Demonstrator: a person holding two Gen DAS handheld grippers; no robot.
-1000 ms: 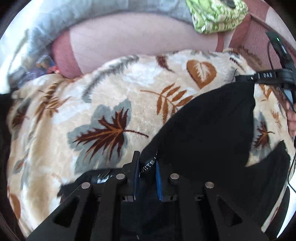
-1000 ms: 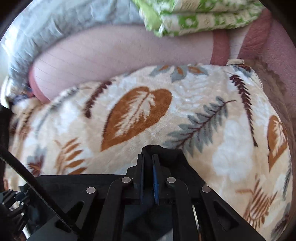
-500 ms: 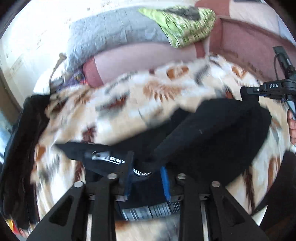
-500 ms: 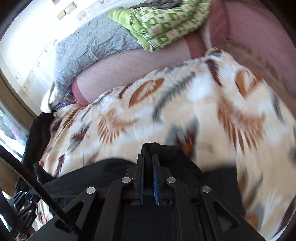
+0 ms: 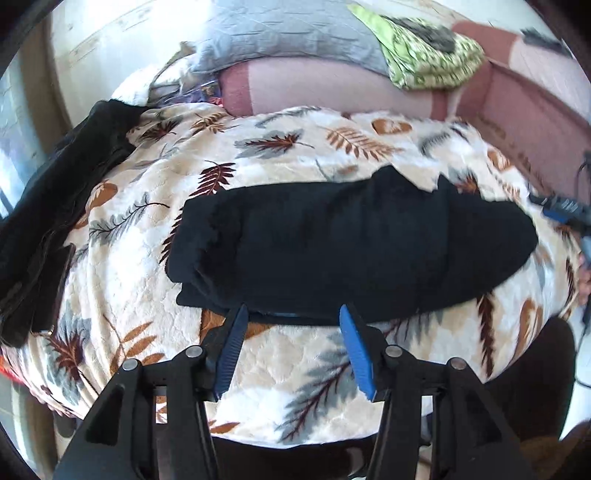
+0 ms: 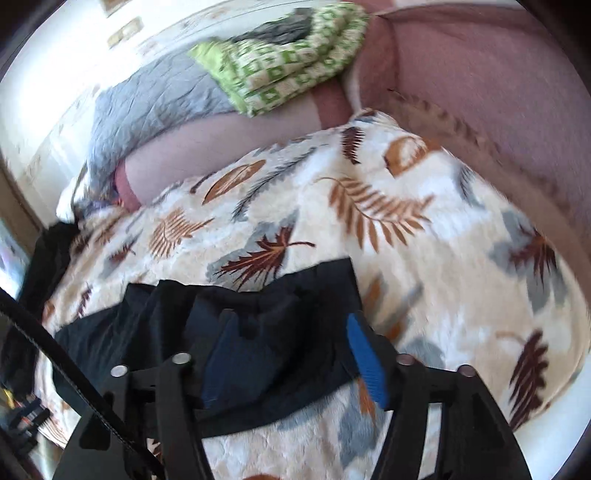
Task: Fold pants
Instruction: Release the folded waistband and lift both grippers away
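Note:
The black pants [image 5: 347, 243] lie folded in a long band across the leaf-patterned blanket [image 5: 280, 155]. My left gripper [image 5: 291, 314] is open and empty, its blue pads just at the pants' near edge. In the right wrist view the pants [image 6: 236, 317] lie under and ahead of my right gripper [image 6: 291, 325], which is open with nothing held. The right gripper also shows at the right edge of the left wrist view [image 5: 561, 212].
A dark garment [image 5: 55, 206] is heaped at the blanket's left edge. A grey quilt [image 5: 280, 33] and a green patterned cloth [image 5: 428, 55] rest on the pink sofa back [image 5: 317, 88]. The sofa's pink arm [image 6: 491, 85] borders the blanket's right side.
Both grippers have let go of the pants and opened. They have drawn back and up, and the pants now lie folded on the blanket.

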